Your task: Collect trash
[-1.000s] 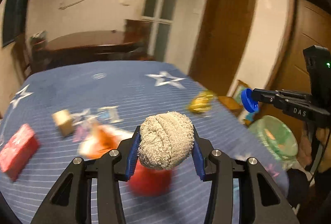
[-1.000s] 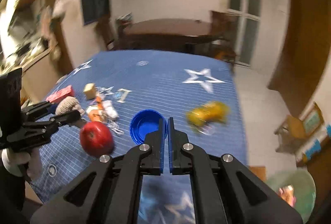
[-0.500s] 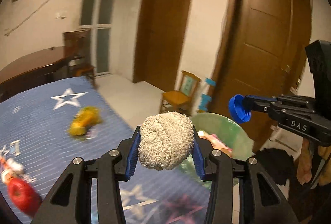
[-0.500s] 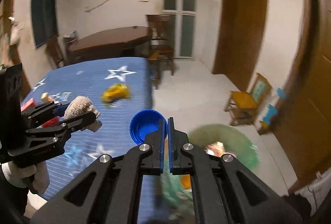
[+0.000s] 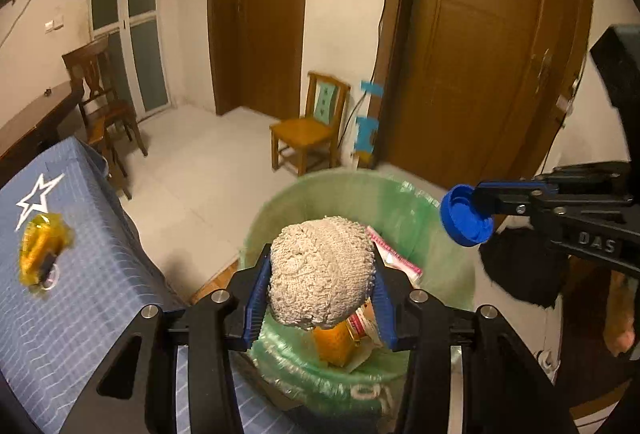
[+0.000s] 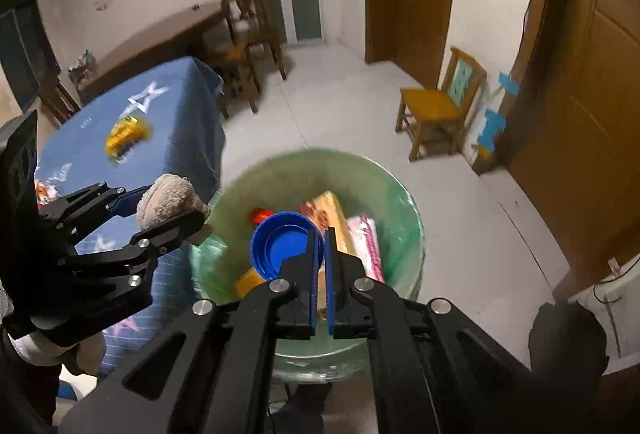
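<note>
The table [image 5: 80, 294] now lies behind me and the bin [image 5: 416, 222] sits under both my grippers, left jaws clamped on the cloth ball [image 5: 322, 272], right jaws pinched on the blue cap [image 6: 280, 246], so I judge both ready to drop.

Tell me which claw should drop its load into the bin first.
Probably the right claw: in its own view the blue cap hangs over the open green-lined bin. The left claw holds its knitted ball nearer the bin's rim, by the table.

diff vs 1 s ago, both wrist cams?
Both hand-held grippers swung from over the blue table to the green-lined bin. Nothing grasped or released: the left hand-held gripper still clamps the knitted wad, the right hand-held gripper the blue cap.
</note>
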### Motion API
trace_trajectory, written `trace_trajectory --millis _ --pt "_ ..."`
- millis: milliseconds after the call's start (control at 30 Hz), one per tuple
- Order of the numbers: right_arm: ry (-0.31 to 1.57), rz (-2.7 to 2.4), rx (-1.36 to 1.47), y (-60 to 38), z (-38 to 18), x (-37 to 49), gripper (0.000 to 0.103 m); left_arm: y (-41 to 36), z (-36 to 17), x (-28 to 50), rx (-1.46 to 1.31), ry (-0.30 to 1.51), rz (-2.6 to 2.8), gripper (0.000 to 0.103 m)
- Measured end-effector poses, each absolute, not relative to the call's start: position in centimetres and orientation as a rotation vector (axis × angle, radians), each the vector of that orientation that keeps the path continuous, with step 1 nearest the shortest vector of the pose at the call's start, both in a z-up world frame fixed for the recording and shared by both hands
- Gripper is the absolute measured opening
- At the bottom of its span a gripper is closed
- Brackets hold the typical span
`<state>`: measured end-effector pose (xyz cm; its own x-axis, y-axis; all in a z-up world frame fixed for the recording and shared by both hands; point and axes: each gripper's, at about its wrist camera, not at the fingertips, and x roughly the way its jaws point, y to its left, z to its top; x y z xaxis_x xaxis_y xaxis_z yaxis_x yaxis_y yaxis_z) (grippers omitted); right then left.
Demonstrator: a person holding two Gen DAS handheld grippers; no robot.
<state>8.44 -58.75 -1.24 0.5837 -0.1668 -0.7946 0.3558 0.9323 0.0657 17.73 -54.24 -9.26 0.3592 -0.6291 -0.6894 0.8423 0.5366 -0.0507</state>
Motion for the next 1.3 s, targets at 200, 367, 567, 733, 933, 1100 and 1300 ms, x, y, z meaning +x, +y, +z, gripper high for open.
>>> trace_trajectory --millis 200,367,567,733,933,1100,1300 --pt "0.949 -0.302 0.263 -60.6 -4.0 8.7 0.002 -58.6 -13.5 18.6 0.402 0.780 -0.942 0.046" --pt "0.958 -0.297 0.268 -61.7 -4.9 8.7 0.002 -59.7 -15.8 19.9 0.414 0.797 -0.929 0.046" --pt "0.962 -0.292 0.271 -62.1 -5.0 8.8 0.002 -58.6 -16.6 20.9 0.412 0.800 -0.920 0.046" --pt "0.969 -0.278 0.271 -62.0 -5.2 8.9 0.010 -58.1 -16.2 20.7 0.416 0.791 -0.878 0.056" --pt "0.901 -0.291 0.289 -62.2 -4.1 7.4 0.047 -57.1 -16.1 21.3 0.415 0.786 -0.798 0.089" --pt "0.808 -0.277 0.291 -61.0 -1.5 4.2 0.047 -54.4 -14.3 19.9 0.387 0.726 -0.789 0.089" --pt "0.559 -0.331 0.211 -55.0 1.9 -3.7 0.065 -46.7 -8.5 14.4 0.286 0.467 -0.657 0.098"
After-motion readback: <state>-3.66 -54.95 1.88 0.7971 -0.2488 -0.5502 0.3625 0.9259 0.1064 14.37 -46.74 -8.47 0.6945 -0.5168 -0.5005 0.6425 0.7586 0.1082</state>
